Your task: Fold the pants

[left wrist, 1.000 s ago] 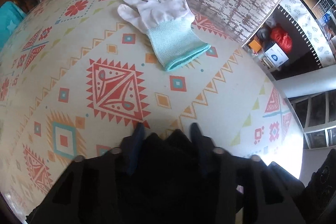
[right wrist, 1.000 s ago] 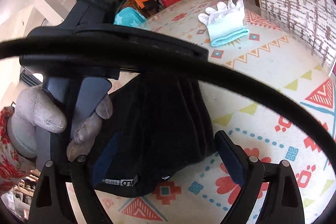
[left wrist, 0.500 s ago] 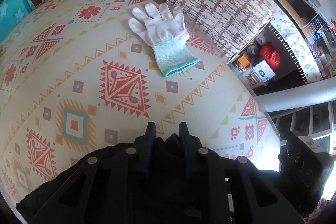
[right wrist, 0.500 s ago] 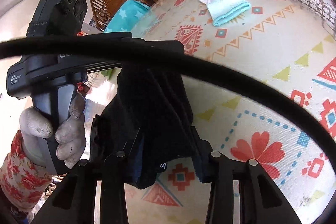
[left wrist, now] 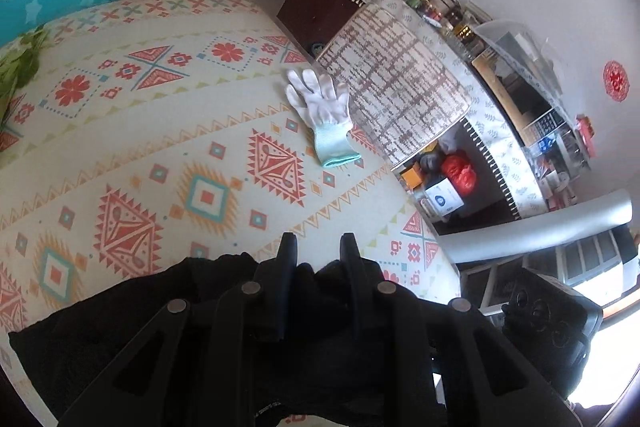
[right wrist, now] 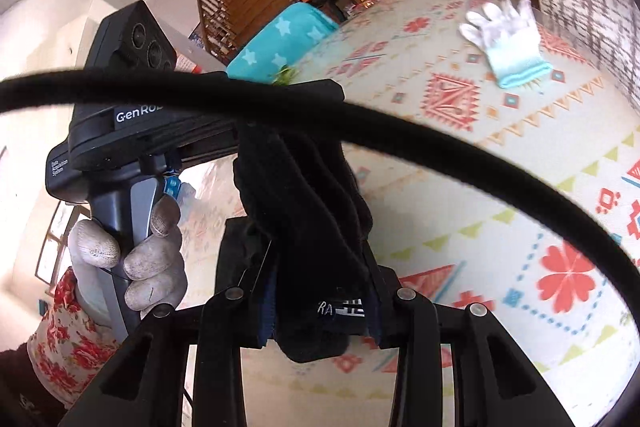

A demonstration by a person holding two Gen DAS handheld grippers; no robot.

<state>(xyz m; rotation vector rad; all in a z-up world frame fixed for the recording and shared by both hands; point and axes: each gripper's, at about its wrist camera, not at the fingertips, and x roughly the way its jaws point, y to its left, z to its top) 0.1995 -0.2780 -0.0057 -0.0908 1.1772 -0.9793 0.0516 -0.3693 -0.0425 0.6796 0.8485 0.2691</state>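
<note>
Black pants [right wrist: 304, 227]: a bunched fold is being clamped between the closing jaws of the right gripper [right wrist: 320, 291], above the patterned mat [right wrist: 500, 227]. The same garment [left wrist: 120, 323] is being pinched by the nearly closed left gripper [left wrist: 316, 247], with cloth bulging between its fingers [left wrist: 287, 259] over the near edge of the mat [left wrist: 160, 147]. White glove [left wrist: 324, 115]: lying flat at the far side of the mat, well apart from the pants. Gloved hand [right wrist: 132, 251]: wrapped around the left gripper's handle, off the mat's left edge.
</note>
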